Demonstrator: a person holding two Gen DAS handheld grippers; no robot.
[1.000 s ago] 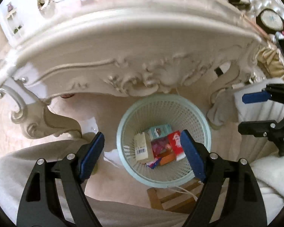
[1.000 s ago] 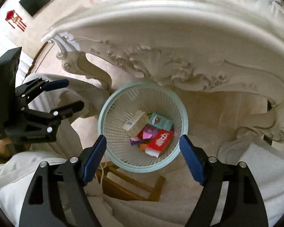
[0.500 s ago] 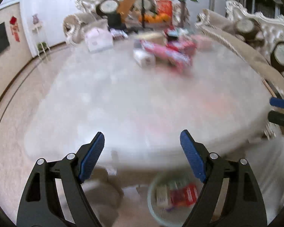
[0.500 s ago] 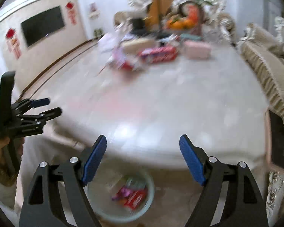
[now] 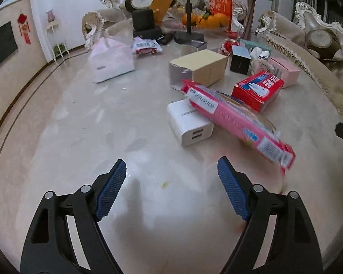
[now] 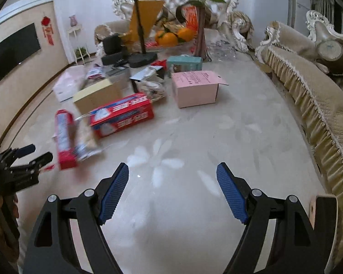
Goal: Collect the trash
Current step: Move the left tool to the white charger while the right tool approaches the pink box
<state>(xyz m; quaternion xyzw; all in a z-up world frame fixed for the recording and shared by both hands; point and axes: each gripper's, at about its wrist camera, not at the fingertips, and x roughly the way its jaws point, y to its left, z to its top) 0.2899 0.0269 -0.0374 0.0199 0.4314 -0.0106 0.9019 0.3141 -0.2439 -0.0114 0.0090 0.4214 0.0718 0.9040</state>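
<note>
Both grippers hang over the near part of a pale marble table. My left gripper is open and empty; ahead and to its right lie a white charger block, a long pink carton leaning across it, a red box and a tan box. My right gripper is open and empty too. Left of it are the pink carton and red box; a pink box lies farther back. The left gripper shows at that view's left edge.
At the table's far end stand a camera stand, oranges, a vase, a black box and a white bag. A fringed sofa runs along the right side. A person's hand holds the left gripper.
Both grippers have risen from over the wastebasket under the table's edge to above the tabletop; the basket has dropped out of view and the boxes on the table have come close.
</note>
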